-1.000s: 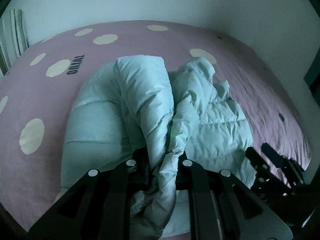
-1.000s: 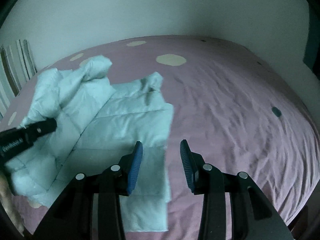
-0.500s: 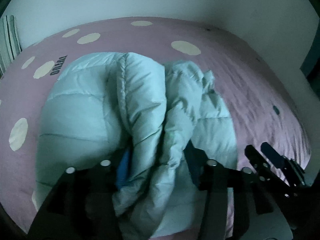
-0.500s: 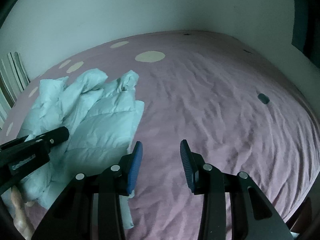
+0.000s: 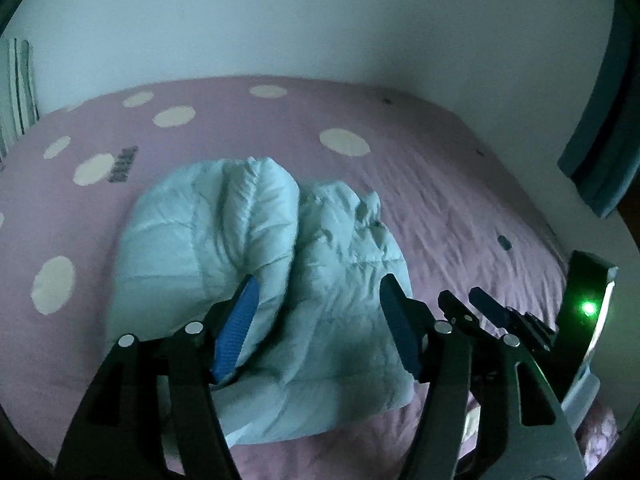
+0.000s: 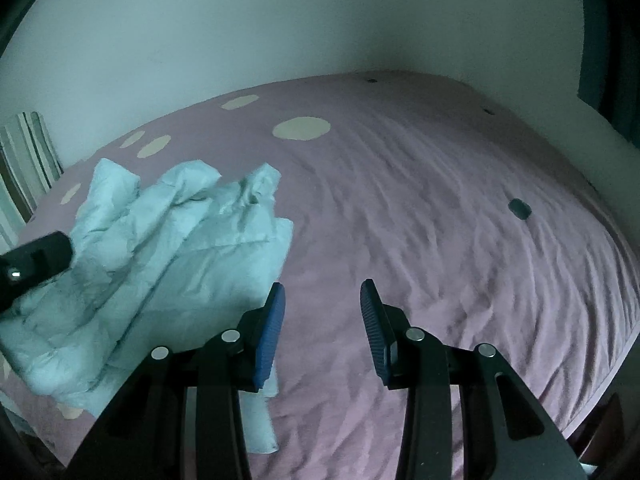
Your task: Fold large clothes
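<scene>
A pale blue quilted puffer jacket (image 5: 260,264) lies bunched and partly folded on the pink bed (image 5: 440,184). My left gripper (image 5: 320,320) is open and empty just above the jacket's near part. In the right wrist view the jacket (image 6: 168,248) lies at the left. My right gripper (image 6: 322,328) is open and empty over bare sheet, just right of the jacket's edge. The right gripper's fingers (image 5: 488,312) show at the right of the left wrist view.
The bed (image 6: 440,220) has a pink cover with cream dots and stands against a white wall (image 6: 240,32). A striped pillow (image 6: 28,160) lies at the far left. A small dark spot (image 6: 519,209) marks the sheet. The bed's right edge drops off near a dark curtain (image 5: 600,148).
My left gripper opened and let go of the jacket fold, then pulled back. The jacket dropped onto the bed. My right gripper swung right, off the jacket.
</scene>
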`<action>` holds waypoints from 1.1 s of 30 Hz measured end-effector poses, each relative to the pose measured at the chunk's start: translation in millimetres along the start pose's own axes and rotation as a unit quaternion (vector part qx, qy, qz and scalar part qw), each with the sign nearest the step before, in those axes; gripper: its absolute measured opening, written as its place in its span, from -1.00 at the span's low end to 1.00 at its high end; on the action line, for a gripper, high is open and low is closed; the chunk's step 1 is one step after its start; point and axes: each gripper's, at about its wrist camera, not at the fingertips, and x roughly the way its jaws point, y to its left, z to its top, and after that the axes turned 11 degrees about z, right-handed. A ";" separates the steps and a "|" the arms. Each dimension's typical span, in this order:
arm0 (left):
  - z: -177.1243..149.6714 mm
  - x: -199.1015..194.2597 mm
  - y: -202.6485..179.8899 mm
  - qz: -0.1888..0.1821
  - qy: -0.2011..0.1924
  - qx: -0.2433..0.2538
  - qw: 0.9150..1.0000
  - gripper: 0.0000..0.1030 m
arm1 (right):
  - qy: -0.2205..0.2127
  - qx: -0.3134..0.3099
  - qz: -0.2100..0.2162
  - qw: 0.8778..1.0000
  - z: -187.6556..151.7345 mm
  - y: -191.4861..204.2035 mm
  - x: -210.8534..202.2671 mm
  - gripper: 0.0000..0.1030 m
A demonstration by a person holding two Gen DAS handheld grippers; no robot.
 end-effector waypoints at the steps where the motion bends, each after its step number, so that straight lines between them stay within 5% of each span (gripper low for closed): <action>1: -0.1 -8.3 7.3 0.010 -0.014 0.000 1.000 0.30 | -0.001 -0.003 0.003 1.000 1.1 3.7 -1.3 -0.23; 4: 1.4 -19.5 27.0 0.033 -0.034 -0.004 0.999 0.31 | -0.003 -0.013 0.012 1.000 3.8 18.3 -4.3 -0.21; 6: 1.3 -21.4 48.4 0.042 -0.035 -0.020 0.998 0.31 | -0.003 -0.021 0.019 1.000 6.4 28.4 -4.3 0.00; 14: -10.4 4.6 135.3 0.104 -0.012 -0.087 0.991 0.31 | 0.001 -0.051 0.059 0.997 16.9 82.5 -1.5 0.01; 21: -20.4 27.2 168.1 0.104 0.010 -0.108 0.989 0.31 | 0.004 -0.065 0.076 0.995 25.9 127.0 6.8 0.02; 24: -21.5 33.7 175.0 0.100 0.013 -0.108 0.989 0.31 | 0.000 -0.058 0.086 0.995 30.9 140.0 8.9 0.31; 33: -35.4 53.1 178.9 0.076 0.036 -0.106 0.991 0.31 | 0.006 -0.076 0.071 0.995 29.0 162.0 19.5 0.43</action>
